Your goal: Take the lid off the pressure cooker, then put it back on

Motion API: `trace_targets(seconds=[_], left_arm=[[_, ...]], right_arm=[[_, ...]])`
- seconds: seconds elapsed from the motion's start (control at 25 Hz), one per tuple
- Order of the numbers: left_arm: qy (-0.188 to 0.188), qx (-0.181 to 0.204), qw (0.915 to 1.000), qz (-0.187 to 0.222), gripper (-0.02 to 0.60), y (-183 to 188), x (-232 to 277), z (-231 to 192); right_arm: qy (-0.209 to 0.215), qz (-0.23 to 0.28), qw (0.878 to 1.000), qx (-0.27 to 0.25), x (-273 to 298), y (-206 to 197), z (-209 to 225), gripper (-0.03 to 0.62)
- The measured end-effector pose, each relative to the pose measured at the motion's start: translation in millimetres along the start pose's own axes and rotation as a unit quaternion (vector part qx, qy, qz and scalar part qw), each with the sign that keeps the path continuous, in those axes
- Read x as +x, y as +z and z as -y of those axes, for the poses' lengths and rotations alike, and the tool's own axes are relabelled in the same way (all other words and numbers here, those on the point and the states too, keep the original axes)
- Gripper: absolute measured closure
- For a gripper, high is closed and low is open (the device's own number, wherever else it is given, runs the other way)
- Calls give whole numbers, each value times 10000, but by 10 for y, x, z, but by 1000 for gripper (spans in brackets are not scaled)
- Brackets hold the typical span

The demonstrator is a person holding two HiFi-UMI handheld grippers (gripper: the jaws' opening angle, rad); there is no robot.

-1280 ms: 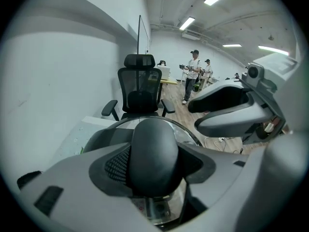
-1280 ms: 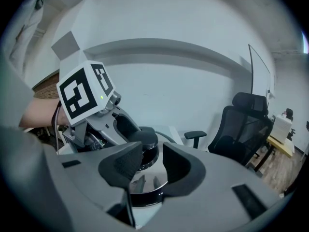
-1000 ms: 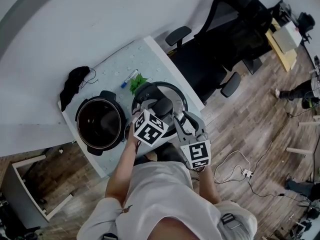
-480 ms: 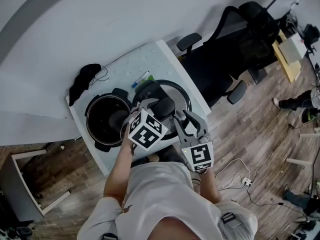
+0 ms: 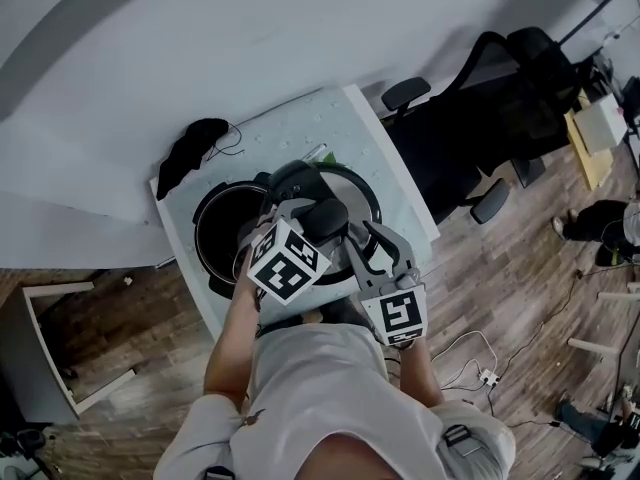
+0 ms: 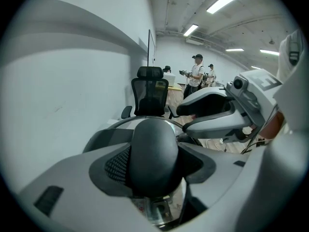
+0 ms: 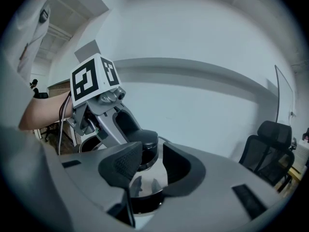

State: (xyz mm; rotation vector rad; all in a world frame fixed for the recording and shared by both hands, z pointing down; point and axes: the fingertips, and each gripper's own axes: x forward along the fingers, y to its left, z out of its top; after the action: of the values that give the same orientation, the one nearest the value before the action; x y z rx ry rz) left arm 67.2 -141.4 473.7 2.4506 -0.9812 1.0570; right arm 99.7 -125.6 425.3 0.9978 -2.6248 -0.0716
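The left gripper [image 6: 155, 162] is closed tight on the black knob [image 6: 153, 141] of the lid [image 5: 362, 182]. The lid is near the table's [image 5: 345, 118] near edge and partly overlaps the open pot [image 5: 218, 230]. The right gripper [image 7: 149, 166] is open and empty, beside the knob.

Pale T-shirt [image 5: 330, 398], black-and-white marker cubes [image 5: 288, 260]

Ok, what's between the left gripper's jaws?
The lid knob, black and rounded, with a jaw pressed against each side. The left gripper view shows it.
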Motion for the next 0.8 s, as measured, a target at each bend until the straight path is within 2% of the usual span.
trace_targets(seconds=[0.8], left_arm=[[-39,-263,9993,-274,307,-647,-429,-458]], right_arm=[[612,-112,9980,-98,554,134,-555,459]])
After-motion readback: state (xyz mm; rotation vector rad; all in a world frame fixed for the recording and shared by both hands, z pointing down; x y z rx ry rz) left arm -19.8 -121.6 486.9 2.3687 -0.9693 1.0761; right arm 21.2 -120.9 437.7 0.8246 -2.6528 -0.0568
